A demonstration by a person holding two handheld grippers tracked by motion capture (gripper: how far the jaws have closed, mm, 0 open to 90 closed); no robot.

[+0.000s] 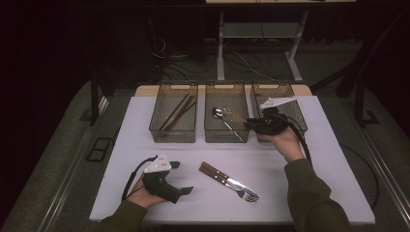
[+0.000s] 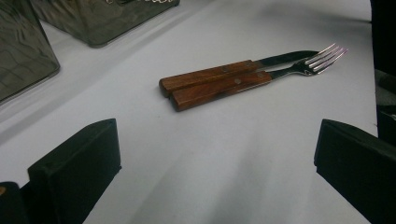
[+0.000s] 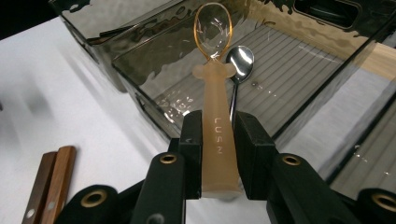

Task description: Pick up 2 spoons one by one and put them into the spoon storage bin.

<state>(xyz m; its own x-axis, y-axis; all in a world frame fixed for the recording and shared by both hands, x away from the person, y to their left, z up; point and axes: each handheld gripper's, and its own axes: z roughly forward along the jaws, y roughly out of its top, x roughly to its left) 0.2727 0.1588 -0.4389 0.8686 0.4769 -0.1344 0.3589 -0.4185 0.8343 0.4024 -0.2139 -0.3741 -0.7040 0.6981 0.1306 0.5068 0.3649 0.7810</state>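
A white table (image 1: 309,193) carries three smoky, see-through bins side by side along its far edge. The left bin (image 1: 159,126) holds dark brown chopsticks (image 1: 178,111) lying slantwise along its ribbed floor. The right bin (image 1: 285,93) sits just beside the middle one — what lies in it cannot be told. Nearer the front, on the bare tabletop, a knife (image 2: 210,74) and a fork (image 2: 243,85) with matching reddish wooden handles lie touching, side by side, blade and tines pointing the same way. Beyond the table — grey floor, loose cables (image 1: 241,60) and the pale legs of a stand (image 1: 220,53) in the dark.
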